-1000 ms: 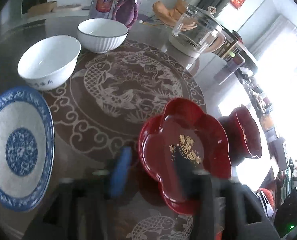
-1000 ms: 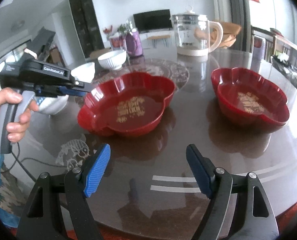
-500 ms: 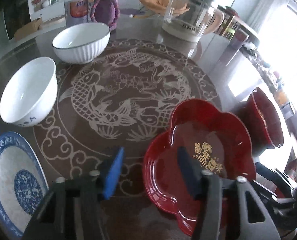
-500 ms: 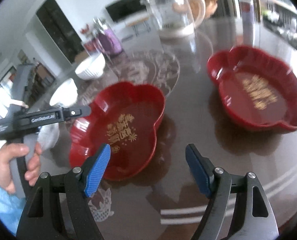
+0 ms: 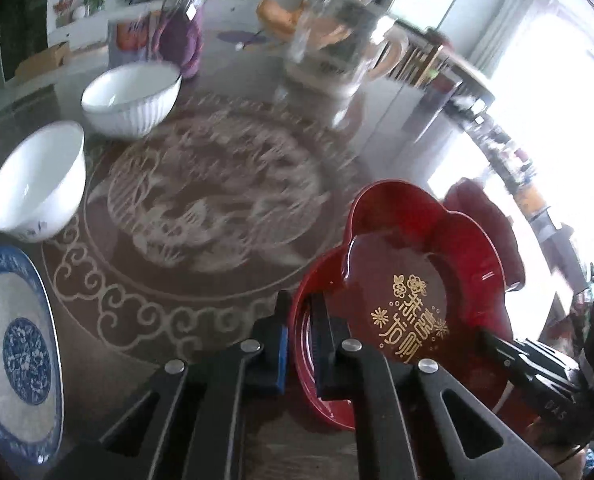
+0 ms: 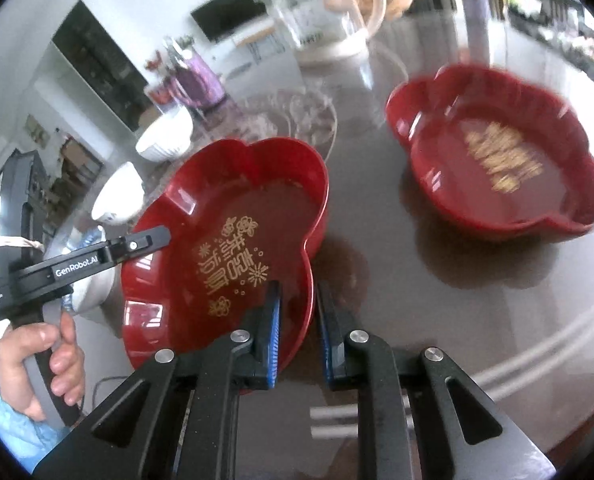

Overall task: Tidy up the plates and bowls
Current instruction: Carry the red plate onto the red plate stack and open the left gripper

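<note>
— Gripping anything with our left gripper (image 5: 297,344)?
— Yes, clamped on the near red dish's (image 5: 417,280) rim, near the table's (image 6: 437,300) edge.
— Our right gripper (image 6: 299,332)?
— Closing on the opposite rim.

2 red dishes (image 6: 233,248) (image 6: 497,160), 2 white bowls (image 5: 131,98) (image 5: 37,184), 1 blue plate (image 5: 13,352)

Both wrist views look steeply down, close, from opposite sides, sharing the red dish (image 5: 409,312) (image 6: 233,248).
</note>
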### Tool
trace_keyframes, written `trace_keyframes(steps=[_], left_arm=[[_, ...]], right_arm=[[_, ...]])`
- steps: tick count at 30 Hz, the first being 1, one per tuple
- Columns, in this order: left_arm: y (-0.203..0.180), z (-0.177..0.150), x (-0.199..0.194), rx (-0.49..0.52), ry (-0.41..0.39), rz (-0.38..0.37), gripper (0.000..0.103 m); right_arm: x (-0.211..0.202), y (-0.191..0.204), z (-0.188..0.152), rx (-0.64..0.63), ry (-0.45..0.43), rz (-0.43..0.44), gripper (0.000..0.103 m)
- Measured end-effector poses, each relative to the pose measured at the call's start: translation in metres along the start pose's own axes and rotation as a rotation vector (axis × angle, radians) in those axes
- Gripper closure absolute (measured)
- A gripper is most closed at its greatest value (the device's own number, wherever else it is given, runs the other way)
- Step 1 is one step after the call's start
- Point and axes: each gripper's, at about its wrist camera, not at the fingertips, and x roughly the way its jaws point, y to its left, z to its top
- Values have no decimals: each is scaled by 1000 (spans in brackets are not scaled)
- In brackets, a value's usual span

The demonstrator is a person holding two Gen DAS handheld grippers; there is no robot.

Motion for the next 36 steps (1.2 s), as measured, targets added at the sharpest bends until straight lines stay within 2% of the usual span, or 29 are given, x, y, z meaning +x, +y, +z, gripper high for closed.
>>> trace_keyframes(steps=[5, 9, 13, 19, 23, 28, 31, 32, 34, 36], left_arm=[[-50, 35, -8, 42, -59, -70, 95], [-105, 72, 21, 126, -65, -91, 95], [-152, 96, 65, 186, -33, -100, 95], [-179, 94, 106, 211, 36, -84, 94], [-181, 79, 115, 233, 68, -76, 93], [-186, 73, 119, 280, 82, -26, 92], [-188, 72, 115, 297, 80, -23, 80], [-189, 73, 113, 305, 67, -4, 68], [-191, 76, 108, 314, 26, 22, 53], [-190, 81, 104, 310, 2, 18, 52]], right_arm=[[-42, -28, 25, 32, -93, -19, 85], [-61, -71, 48, 100, -159, -84, 85], [-66, -113, 67, 146, -180, -158, 82], [-55, -159, 81, 188, -166, -226, 82], [-45, -169, 79, 193, -154, -245, 82], [-39, -164, 75, 162, -160, -277, 81], [-38, -162, 76, 149, -167, -279, 71], [-38, -159, 76, 141, -169, -278, 65], [-38, -154, 73, 127, -171, -277, 57], [-38, -148, 70, 111, -176, -285, 55]])
